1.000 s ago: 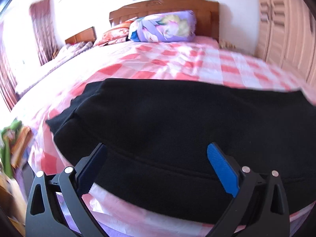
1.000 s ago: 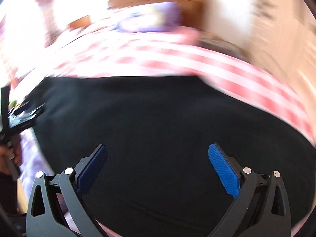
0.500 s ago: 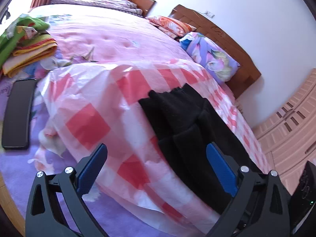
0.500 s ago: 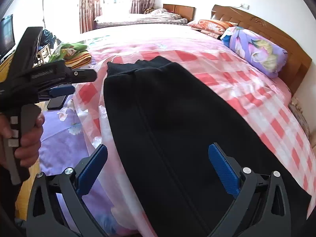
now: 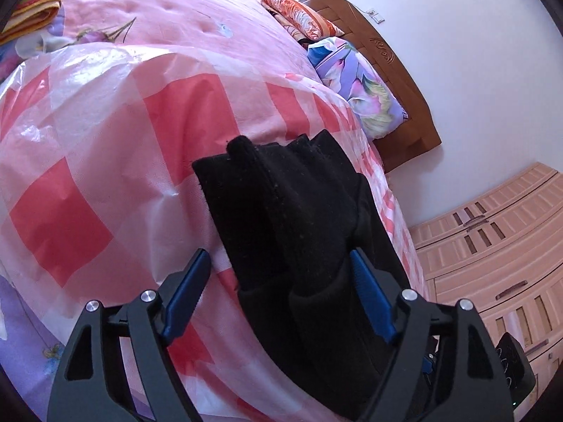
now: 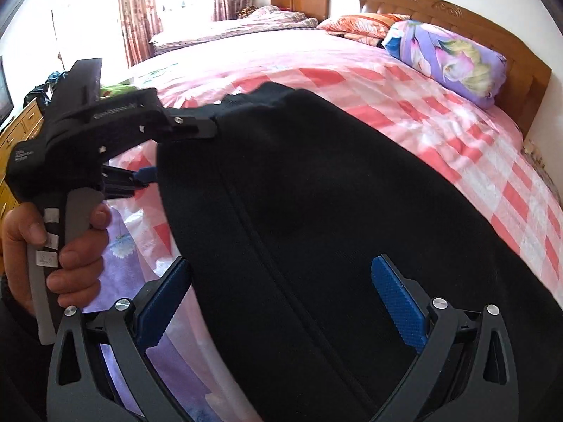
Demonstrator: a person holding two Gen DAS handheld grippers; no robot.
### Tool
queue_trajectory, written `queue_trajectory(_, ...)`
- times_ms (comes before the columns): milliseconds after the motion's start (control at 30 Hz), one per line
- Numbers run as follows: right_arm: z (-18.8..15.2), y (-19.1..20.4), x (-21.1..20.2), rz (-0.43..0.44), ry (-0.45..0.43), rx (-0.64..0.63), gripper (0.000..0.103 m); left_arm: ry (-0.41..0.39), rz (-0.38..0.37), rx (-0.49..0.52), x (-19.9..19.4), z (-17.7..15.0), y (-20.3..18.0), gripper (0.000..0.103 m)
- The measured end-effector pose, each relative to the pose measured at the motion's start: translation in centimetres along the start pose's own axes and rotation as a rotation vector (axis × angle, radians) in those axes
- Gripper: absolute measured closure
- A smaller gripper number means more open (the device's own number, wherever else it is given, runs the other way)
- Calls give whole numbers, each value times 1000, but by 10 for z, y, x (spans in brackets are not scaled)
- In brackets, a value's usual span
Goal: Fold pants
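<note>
I have the black, thick knit pants (image 6: pixel 334 211) lying lengthwise along the near edge of the bed, on the glossy pink-and-white checked bedspread (image 5: pixel 105 133). They already look doubled leg over leg into one long band, with a seam running down the middle in the right wrist view. At one end, seen from the left wrist, the layers stack unevenly and a small nub of cloth pokes up.

My left tongs (image 5: pixel 278 292) stand wide, their blue pads either side of that end of the pants with cloth between them, not yet pinched. From the right wrist I see the left tongs (image 6: pixel 176 151) side-on at the same end, one finger above the fabric and one below.

My right tongs (image 6: pixel 281 299) are also wide, straddling the band further along, nothing gripped.

I judge the lengthwise fold done; the crosswise folds, bringing one end over toward the other, are still to do. Both tongs need to close first.
</note>
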State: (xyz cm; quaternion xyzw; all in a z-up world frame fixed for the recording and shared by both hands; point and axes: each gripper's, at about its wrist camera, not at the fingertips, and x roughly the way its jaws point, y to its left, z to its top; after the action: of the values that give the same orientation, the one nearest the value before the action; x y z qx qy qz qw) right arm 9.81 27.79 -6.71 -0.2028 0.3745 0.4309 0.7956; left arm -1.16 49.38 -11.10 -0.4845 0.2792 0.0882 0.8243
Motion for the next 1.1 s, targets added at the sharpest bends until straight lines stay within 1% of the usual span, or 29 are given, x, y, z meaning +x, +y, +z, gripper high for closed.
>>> queue_trajectory(33,4,5,0,5,-5,-12,5,0,1,2,-2,-1,-1,38)
queue_trajectory(67,9,12,0,8,-13,-35,5,3,-6,13,-3,-1,-3,45)
queue_trajectory(133,16,21,1,10,-19,-65,5,-10,12,45,-10,-2,-11,61)
queue_trajectory(200,21,28,2,21,-22,-75,5,-32,24,86,-21,-3,-21,70)
queue_trajectory(300,23,33,-2,45,-49,-71,5,-51,51,148,-33,-3,-43,73)
queue_trajectory(367,23,35,-4,48,-65,-75,5,-41,124,191,-34,-3,-57,73)
queue_trajectory(433,22,36,-4,59,-66,-75,5,-25,221,221,-28,-3,-65,70)
queue_trajectory(500,20,33,-1,54,-58,-71,5,-17,249,209,-21,-2,-61,69)
queue_trajectory(533,19,31,1,53,-52,-68,5,-8,246,177,-19,-1,-52,65)
queue_trajectory(567,17,28,5,47,-35,-61,5,-5,222,142,-20,1,-44,63)
queue_trajectory(633,13,20,15,33,-3,-41,5,-20,162,93,-26,4,-32,43)
queue_trajectory(667,10,15,21,40,17,-16,5,-33,148,92,-30,3,-31,40)
queue_trajectory(700,9,11,21,56,5,5,5,-44,137,102,-33,5,-32,40)
queue_trajectory(767,14,12,17,58,-2,13,5,-39,136,131,-34,11,-37,40)
queue_trajectory(867,21,19,12,66,-38,9,5,-19,172,125,-23,21,-36,40)
queue_trajectory(900,25,24,13,62,-34,-9,5,-11,179,120,-17,24,-34,40)
queue_trajectory(967,32,36,18,28,-20,-66,5,10,159,102,-8,29,-32,41)
queue_trajectory(1000,33,41,21,21,-11,-89,8,17,148,101,-5,30,-31,41)
queue_trajectory(1033,36,45,24,12,-6,-108,12,17,164,127,-5,32,-35,42)
queue_trajectory(1100,43,51,33,-29,12,-139,12,28,123,127,-10,36,-36,42)
